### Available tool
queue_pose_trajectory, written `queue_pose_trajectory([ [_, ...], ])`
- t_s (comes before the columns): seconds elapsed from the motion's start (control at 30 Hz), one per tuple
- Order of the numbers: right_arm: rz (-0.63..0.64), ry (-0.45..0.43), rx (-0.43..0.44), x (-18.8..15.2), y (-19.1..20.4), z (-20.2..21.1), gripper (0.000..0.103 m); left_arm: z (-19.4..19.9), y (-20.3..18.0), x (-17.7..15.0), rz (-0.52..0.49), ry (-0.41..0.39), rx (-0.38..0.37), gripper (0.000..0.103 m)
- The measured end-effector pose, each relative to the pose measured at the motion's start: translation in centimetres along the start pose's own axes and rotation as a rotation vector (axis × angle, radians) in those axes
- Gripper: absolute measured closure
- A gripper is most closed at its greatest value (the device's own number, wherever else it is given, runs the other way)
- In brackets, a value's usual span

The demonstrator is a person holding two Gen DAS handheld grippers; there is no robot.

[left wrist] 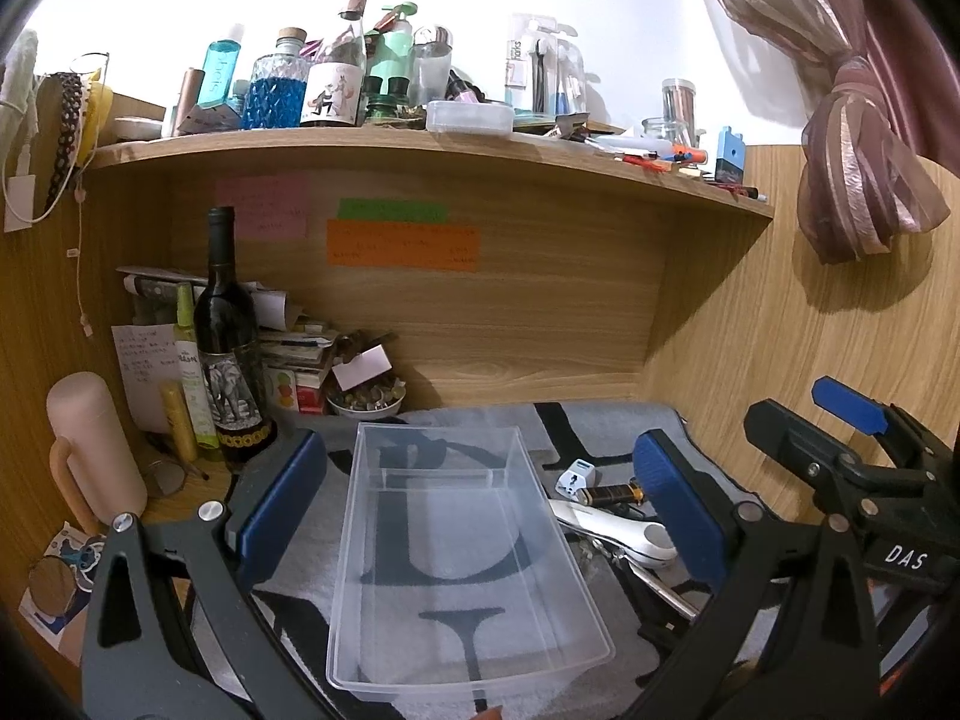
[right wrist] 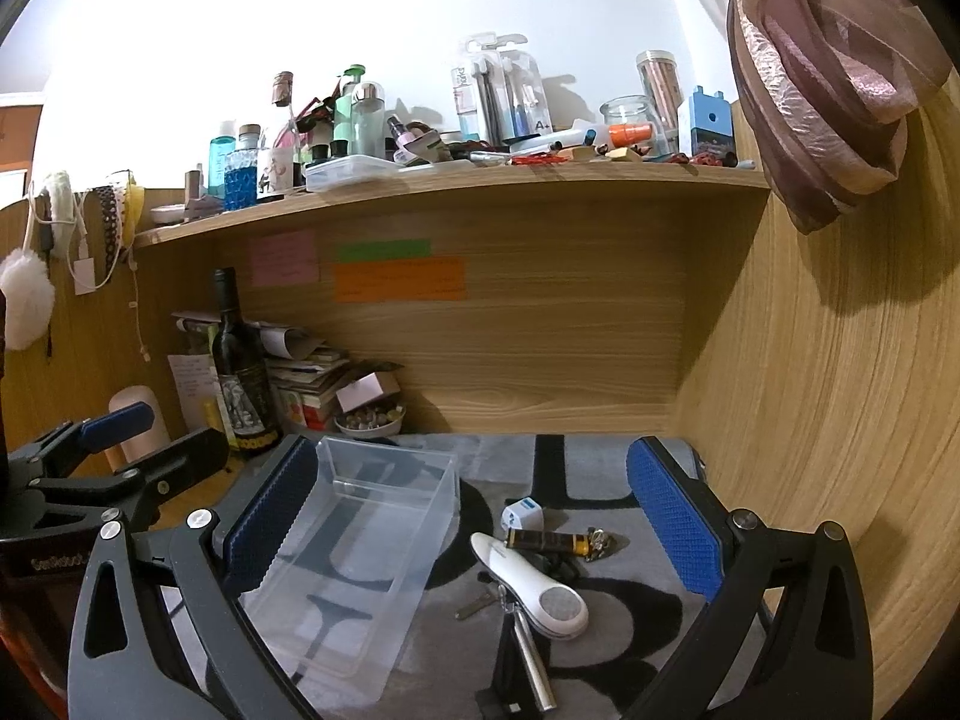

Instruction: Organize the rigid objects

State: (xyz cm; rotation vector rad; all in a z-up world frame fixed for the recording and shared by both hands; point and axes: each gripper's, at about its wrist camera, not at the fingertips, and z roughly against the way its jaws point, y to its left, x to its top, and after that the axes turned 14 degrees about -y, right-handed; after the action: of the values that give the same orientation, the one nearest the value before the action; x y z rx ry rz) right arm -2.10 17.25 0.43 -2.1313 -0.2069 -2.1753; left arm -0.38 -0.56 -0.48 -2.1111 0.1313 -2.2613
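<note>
A clear plastic bin (left wrist: 462, 558) stands empty on the grey patterned mat, between the fingers of my open left gripper (left wrist: 480, 510). The bin also shows in the right wrist view (right wrist: 360, 552), left of centre. Right of it lies a small pile: a white handheld device (right wrist: 534, 585), a white and blue plug adapter (right wrist: 522, 517), a dark tube with a gold band (right wrist: 546, 540), a metal tool (right wrist: 531, 654) and a key (right wrist: 477, 603). My right gripper (right wrist: 474, 534) is open and empty, above this pile. The white device (left wrist: 618, 531) and the adapter (left wrist: 575, 474) also show in the left wrist view.
A wine bottle (left wrist: 231, 354), a pink mug (left wrist: 90, 444), stacked papers and a bowl (left wrist: 366, 402) crowd the back left corner. A wooden shelf (left wrist: 420, 144) overhead holds several bottles and jars. A wooden wall (right wrist: 810, 420) closes the right side. A curtain (left wrist: 864, 168) hangs at upper right.
</note>
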Motion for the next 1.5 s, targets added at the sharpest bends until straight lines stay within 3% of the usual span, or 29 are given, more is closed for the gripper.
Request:
queue_pose_trajectory([
  [0.93,-0.002,-0.005,-0.002,-0.1,-0.3,0.2,0.000,-0.5,-0.3,0.0,0.010,0.014,-0.019,0.000],
  [1.23,0.005,0.007,-0.003,-0.2,-0.4,-0.1,0.000,-0.9,-0.3,-0.2,0.002,0.021,0.006,0.000],
  [1.5,0.006,0.028,0.016,-0.6,-0.4,-1.2,0.000,-2.0,1.7,-0.7,0.049,0.072,-0.033,0.000],
])
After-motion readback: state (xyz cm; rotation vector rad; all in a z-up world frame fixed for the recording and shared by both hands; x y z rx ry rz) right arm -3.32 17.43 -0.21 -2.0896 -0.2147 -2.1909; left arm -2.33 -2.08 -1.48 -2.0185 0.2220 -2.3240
